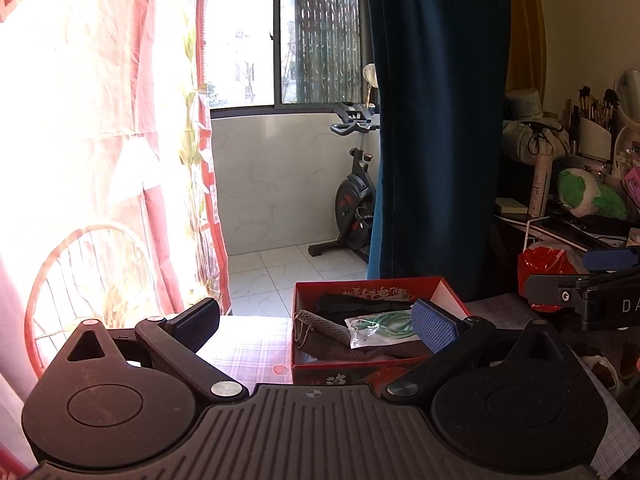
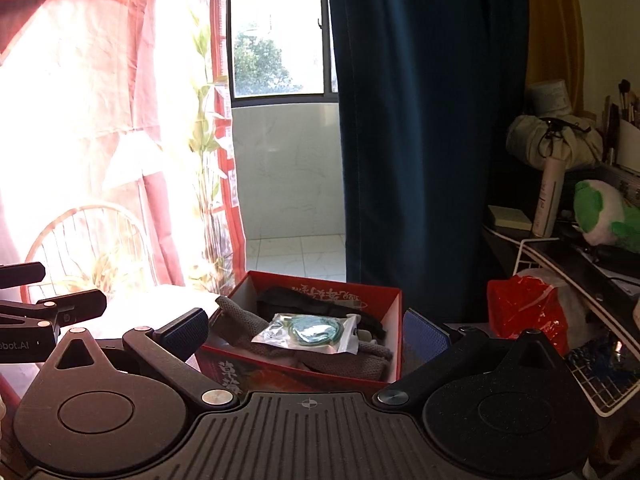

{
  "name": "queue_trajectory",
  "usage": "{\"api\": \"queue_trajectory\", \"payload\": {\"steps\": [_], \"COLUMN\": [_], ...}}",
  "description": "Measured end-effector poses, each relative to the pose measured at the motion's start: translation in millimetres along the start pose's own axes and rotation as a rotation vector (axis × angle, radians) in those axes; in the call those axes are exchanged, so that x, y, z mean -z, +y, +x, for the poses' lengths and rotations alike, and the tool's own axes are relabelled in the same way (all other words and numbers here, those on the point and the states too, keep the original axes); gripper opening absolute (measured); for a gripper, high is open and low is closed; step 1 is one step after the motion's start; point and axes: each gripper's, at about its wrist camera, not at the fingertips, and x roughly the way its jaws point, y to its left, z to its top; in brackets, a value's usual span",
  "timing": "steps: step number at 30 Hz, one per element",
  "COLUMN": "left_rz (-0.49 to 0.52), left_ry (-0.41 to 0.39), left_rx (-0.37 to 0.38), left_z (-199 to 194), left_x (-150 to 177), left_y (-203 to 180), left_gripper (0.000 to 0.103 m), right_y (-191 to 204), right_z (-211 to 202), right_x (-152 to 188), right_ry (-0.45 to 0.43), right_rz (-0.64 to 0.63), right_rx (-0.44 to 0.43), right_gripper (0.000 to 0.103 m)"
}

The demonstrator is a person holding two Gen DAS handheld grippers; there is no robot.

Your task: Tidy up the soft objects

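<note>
Both grippers are open and empty. The left gripper (image 1: 316, 326) has its blue-padded jaws spread wide, with nothing between them. The right gripper (image 2: 308, 338) is the same, jaws at their widest and holding nothing. Both hover above and in front of a red box (image 2: 394, 320), pointing slightly downward at it.

The red box sits on a surface covered with a pale checked cloth (image 1: 248, 344), near its far edge, where the sunlight is strongest. Inside lie a grey knitted cloth (image 2: 240, 320), rumpled and draped over the box's left wall, a dark folded fabric (image 2: 304, 300) at the back, and on top a clear plastic bag (image 2: 308, 332) holding a coil of green cord (image 1: 390, 322).

Possible trouble from here: the grey cloth overhangs the wall, so a careless brush from a gripper could drag it out. The plastic bag looks slippery and could slide off the fabric if the box is nudged. The box stands close to the surface's far edge and could be pushed off.
</note>
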Motion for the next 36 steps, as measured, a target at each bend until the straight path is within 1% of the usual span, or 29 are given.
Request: {"api": "queue_trajectory", "payload": {"steps": [3,5,8,11,13,19,36], "left_rz": [0.015,0.014,-0.004,-0.025,-0.031,-0.044,-0.053], "left_ry": [-0.022,-0.052,-0.064,-0.054,-0.047,-0.027,-0.003], "left_rx": [-0.026,-0.039,-0.068,-0.075,-0.09,-0.097,-0.084], "left_z": [-18.2,-27.7,-35.8,-37.3,-38.4,-36.2,-34.7], "left_x": [-1.2,-1.6,-1.5,-1.8,-0.9,0.5,2.1], "left_y": [-3.2,-3.2,-2.4,1.0,2.5,5.0,6.1], "left_gripper": [0.103,0.103,0.103,0.103,0.103,0.103,0.103], "right_y": [3.4,3.5,1.0,-1.0,-0.8,-2.3,-2.2], "right_z": [-20.7,-31.2,-41.5,-44.3,-45.2,-44.1,-40.7], "right_x": [1.4,2.4,3.8,5.1,5.7,6.4,5.7], "right_ry": [-0.032,-0.046,-0.057,-0.056,-0.06,-0.059,-0.05], "right_rz": [0.002,0.019,0.043,0.057,0.057,0.062,0.078], "right_rx": [-0.001,-0.011,-0.024,-0.03,-0.021,-0.002,-0.003], "right_gripper": [0.103,0.103,0.103,0.103,0.103,0.103,0.103]}}
